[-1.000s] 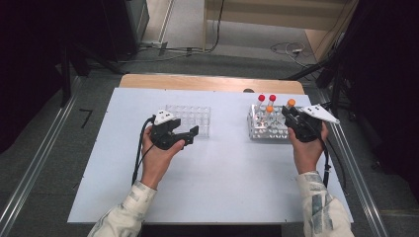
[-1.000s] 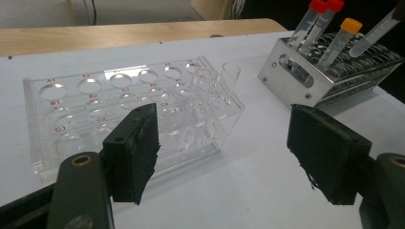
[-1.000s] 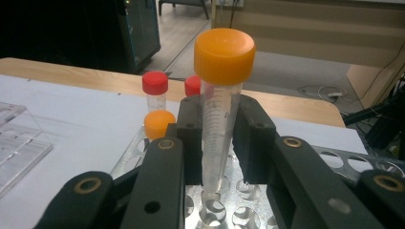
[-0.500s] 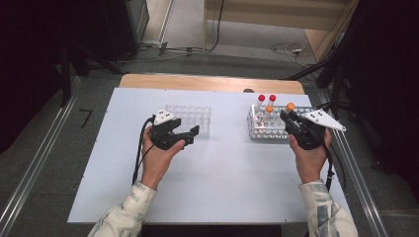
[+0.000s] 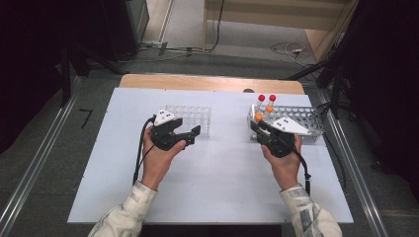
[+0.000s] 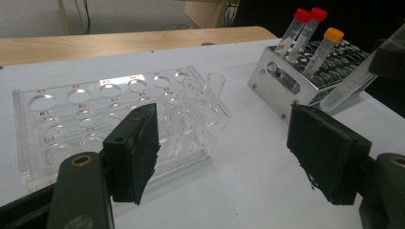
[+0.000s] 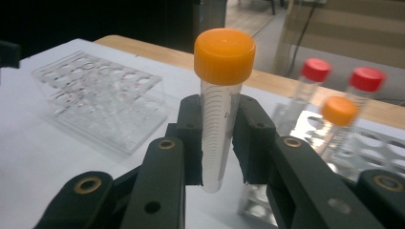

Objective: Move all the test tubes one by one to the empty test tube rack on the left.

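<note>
Clear plastic rack (image 6: 114,114), shiny metal rack (image 6: 305,81), matt black rubbery fingers (image 6: 136,148).

The white desk (image 5: 212,197) fills the middle and lower part of the high view, with a wooden board (image 5: 207,82) showing along its far edge. Metal rails (image 5: 37,163) run down both sides of the frame, the right one (image 5: 353,177) slanting toward the lower right corner. Grey floor (image 5: 188,59) lies beyond the desk at the top, where loose cables (image 5: 291,48) curl at the upper right. A dark cabinet (image 5: 126,22) stands in the upper left, and a pale wooden panel (image 5: 276,10) crosses the top edge.
</note>
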The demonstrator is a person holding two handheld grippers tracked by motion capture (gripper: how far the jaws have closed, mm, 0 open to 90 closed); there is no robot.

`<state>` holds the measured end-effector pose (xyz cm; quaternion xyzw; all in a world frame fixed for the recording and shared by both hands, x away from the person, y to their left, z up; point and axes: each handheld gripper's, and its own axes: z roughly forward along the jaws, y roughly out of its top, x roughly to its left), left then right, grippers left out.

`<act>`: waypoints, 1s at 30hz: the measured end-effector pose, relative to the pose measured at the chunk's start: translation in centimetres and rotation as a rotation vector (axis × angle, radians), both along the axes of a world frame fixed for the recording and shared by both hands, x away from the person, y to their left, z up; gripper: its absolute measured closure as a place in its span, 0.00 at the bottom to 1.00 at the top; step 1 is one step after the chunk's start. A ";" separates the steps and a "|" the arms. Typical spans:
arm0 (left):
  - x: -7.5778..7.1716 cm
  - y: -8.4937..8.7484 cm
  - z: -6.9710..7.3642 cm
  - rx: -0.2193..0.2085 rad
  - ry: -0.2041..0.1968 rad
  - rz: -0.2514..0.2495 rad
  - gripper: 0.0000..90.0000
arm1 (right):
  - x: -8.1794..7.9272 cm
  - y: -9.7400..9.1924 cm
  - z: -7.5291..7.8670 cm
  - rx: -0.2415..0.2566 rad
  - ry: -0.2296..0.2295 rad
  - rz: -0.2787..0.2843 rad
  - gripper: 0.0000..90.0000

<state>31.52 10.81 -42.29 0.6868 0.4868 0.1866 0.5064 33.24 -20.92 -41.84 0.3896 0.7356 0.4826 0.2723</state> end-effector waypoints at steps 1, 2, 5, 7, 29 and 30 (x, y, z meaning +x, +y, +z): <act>0.0 0.0 0.0 -0.001 -0.002 -0.002 0.30 | 0.0 0.5 -0.1 -0.001 0.005 0.010 0.79; 0.0 -0.1 0.1 -0.001 -0.003 -0.004 0.30 | 0.0 0.9 -0.3 -0.003 0.007 0.020 0.79; -0.2 -0.2 0.2 -0.002 -0.007 -0.008 0.30 | -0.1 2.2 -0.7 -0.013 0.012 0.045 0.79; -0.2 -0.3 0.3 -0.002 -0.009 -0.012 0.30 | -0.2 2.9 -1.0 -0.017 0.018 0.060 0.79; -1.2 -2.0 0.9 0.000 -0.047 -0.089 0.38 | -0.7 10.1 -3.2 -0.028 0.084 0.202 0.79; -1.3 -2.0 0.9 0.002 -0.049 -0.095 0.40 | -0.7 10.4 -3.3 -0.034 0.086 0.210 0.79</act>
